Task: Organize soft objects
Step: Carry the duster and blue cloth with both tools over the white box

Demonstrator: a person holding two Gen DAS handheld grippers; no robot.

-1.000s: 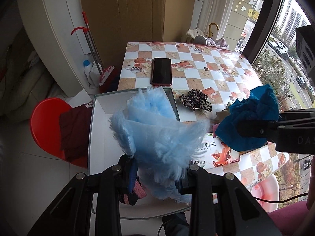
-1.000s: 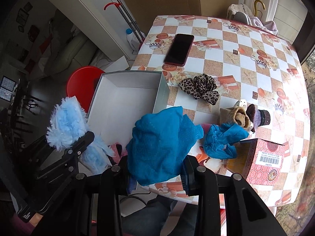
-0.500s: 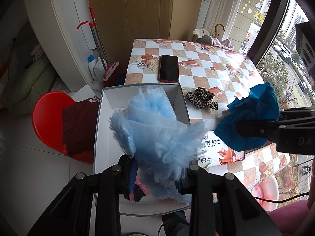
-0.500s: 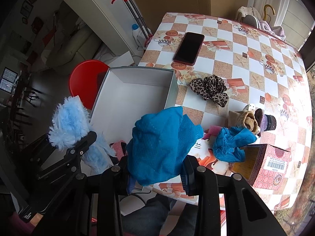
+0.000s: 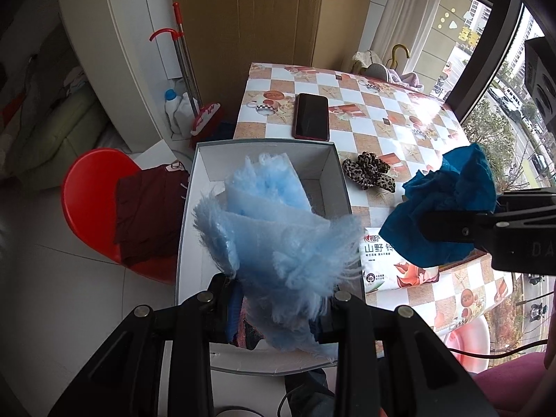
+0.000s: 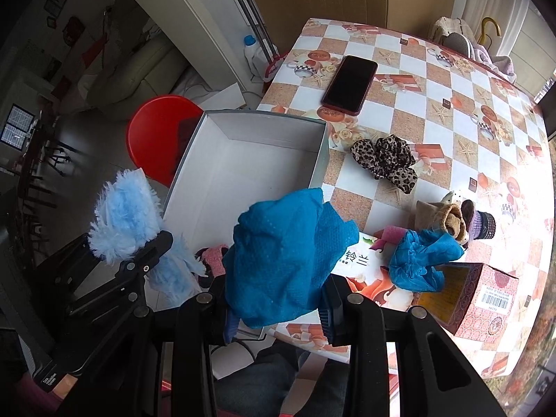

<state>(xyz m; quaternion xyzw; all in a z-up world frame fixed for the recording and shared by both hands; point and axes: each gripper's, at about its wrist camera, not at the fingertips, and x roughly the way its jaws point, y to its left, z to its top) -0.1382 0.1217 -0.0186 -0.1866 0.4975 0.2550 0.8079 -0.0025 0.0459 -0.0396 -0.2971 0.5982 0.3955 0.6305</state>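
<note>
My left gripper (image 5: pixel 276 316) is shut on a fluffy light-blue cloth (image 5: pixel 278 232), held above the near end of an open grey box (image 5: pixel 208 160) with a white inside. The same fluffy cloth (image 6: pixel 121 212) shows at the left of the right wrist view. My right gripper (image 6: pixel 276 307) is shut on a dark-blue mesh cloth (image 6: pixel 285 253), over the box's near right corner. That dark-blue cloth (image 5: pixel 448 205) hangs at the right of the left wrist view. A pink item (image 6: pixel 213 260) lies in the box's near end.
On the checked table (image 6: pixel 434 104) lie a phone (image 6: pixel 349 85), a leopard scrunchie (image 6: pixel 385 160), a crumpled blue cloth (image 6: pixel 422 260), rolled socks (image 6: pixel 462 222), a tissue pack (image 5: pixel 392 264) and a red carton (image 6: pixel 483 299). A red stool (image 5: pixel 93 201) stands left of the box.
Both grippers have drifted a little away from the table with their cloths still held, so the whole box opening now shows beneath them.
</note>
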